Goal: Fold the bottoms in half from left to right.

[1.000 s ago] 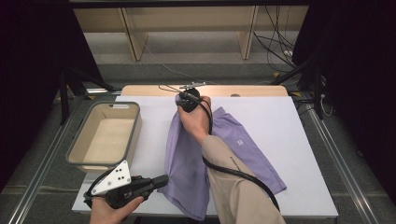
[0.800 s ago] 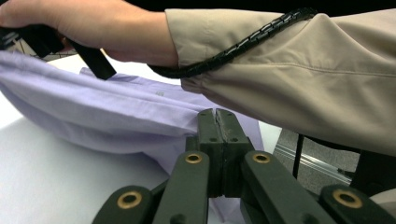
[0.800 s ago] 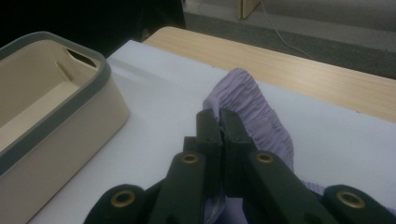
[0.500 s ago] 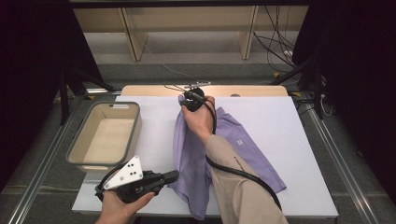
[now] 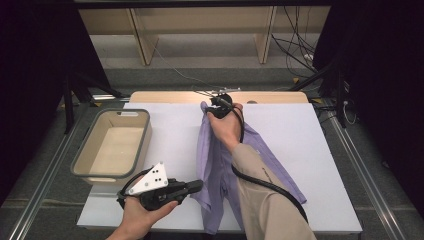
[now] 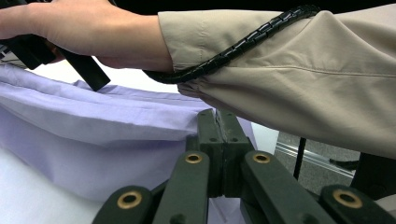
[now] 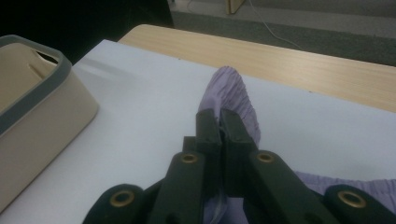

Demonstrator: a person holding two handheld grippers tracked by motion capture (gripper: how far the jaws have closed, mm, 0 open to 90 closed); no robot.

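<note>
1. The lilac shirt (image 5: 220,165) lies stretched lengthwise down the middle of the white bench (image 5: 300,130), its far end lifted off the surface and its near end hanging towards the front edge.
2. Your right gripper (image 5: 214,105) has the far end: in the right gripper view the jaws are pressed together on a bunched fold of the cloth (image 7: 231,100), which pokes up just past the tips.
3. Your left gripper (image 5: 199,186) has the near left edge: in the left gripper view the jaws are closed tight on a fold of the shirt (image 6: 93,130), the fabric running off to the left of them in a taut ridge.
4. Your right forearm, in its tan sleeve (image 5: 265,200), lies over the shirt's middle with the black cable (image 5: 260,182) looped along it; the left gripper view shows the same sleeve (image 6: 289,70) crossing right above the jaws.
5. A beige bin with a grey rim (image 5: 82,160) sits on the left part of the bench, well apart from the shirt; nothing shows inside it.
6. A wooden strip (image 5: 160,96) runs along the bench's far edge, just beyond your right gripper.
</note>
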